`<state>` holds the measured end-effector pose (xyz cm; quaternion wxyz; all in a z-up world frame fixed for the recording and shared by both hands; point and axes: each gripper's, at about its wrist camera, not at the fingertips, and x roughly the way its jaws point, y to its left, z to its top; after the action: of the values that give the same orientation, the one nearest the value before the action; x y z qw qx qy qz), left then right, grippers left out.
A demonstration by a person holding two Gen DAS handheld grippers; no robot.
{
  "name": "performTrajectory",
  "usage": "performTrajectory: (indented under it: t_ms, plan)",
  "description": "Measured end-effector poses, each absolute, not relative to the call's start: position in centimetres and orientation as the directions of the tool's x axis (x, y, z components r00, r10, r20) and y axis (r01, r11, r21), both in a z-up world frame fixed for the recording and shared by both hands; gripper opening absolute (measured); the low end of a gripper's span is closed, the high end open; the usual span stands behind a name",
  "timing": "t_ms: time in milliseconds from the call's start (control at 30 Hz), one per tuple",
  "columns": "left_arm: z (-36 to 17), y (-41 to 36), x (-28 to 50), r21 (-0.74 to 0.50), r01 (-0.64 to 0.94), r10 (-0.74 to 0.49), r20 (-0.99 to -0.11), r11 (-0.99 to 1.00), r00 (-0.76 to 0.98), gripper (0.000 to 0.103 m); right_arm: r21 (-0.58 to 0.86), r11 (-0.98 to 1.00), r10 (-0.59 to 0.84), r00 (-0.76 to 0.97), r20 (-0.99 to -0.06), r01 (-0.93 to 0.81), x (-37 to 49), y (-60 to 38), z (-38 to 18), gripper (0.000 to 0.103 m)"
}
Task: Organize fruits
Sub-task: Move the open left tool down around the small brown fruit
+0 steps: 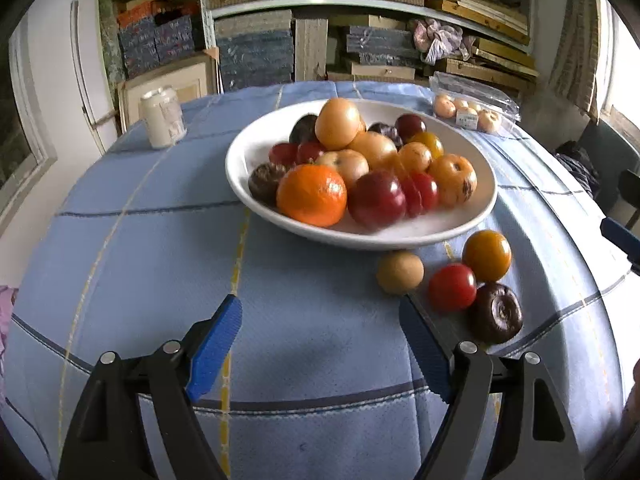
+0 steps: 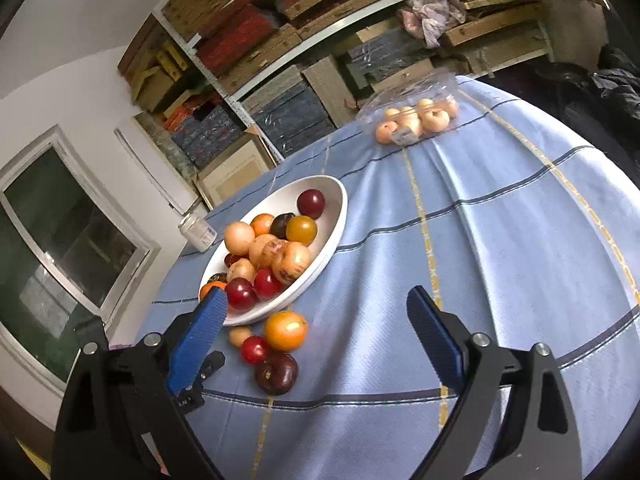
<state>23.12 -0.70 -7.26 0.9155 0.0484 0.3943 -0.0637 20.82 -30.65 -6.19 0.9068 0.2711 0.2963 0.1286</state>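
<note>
A white bowl (image 1: 256,148) (image 2: 332,236) piled with several red, orange and dark fruits stands mid-table, an orange (image 1: 312,195) at its front. Several loose fruits lie beside it on the cloth: a tan one (image 1: 399,272) (image 2: 240,336), a red one (image 1: 452,287) (image 2: 254,349), a yellow-orange one (image 1: 487,255) (image 2: 285,330) and a dark purple one (image 1: 496,317) (image 2: 277,373). My left gripper (image 1: 320,330) stands open over bare cloth, its right finger just left of the loose fruits. My right gripper (image 2: 316,322) is open too, empty, the loose fruits lying on the cloth beyond its jaws.
A blue checked tablecloth (image 1: 160,260) covers the round table. A pale can (image 1: 162,117) (image 2: 197,232) stands at the far left, a clear pack of small pale fruits (image 1: 474,114) (image 2: 416,122) at the far right. Shelves of stacked boards (image 1: 360,20) rise behind.
</note>
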Motion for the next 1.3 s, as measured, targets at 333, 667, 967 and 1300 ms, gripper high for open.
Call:
performTrajectory:
  t_ms: [333, 667, 967, 1300]
  plan:
    - [-7.3, -1.6, 24.9, 0.015, 0.148, -0.089, -0.732, 0.989, 0.675, 0.082, 0.551, 0.828, 0.400, 0.794, -0.458, -0.099, 20.5, -30.1, -5.5, 0.093]
    - [-8.0, -3.6, 26.6, 0.052, 0.153, -0.063, -0.748, 0.987, 0.661, 0.090, 0.549, 0.829, 0.411, 0.783, -0.467, -0.108, 20.5, -29.6, -5.4, 0.094]
    - [-8.9, -0.8, 25.8, 0.123, 0.162, -0.011, -0.766, 0.979, 0.643, 0.093, 0.540, 0.834, 0.414, 0.777, -0.475, -0.114, 20.6, -29.2, -5.4, 0.094]
    - [-8.7, 0.4, 25.7, 0.089, 0.182, -0.050, -0.765, 0.979, 0.643, 0.064, 0.510, 0.851, 0.409, 0.769, -0.491, -0.126, 20.8, -28.3, -5.8, 0.094]
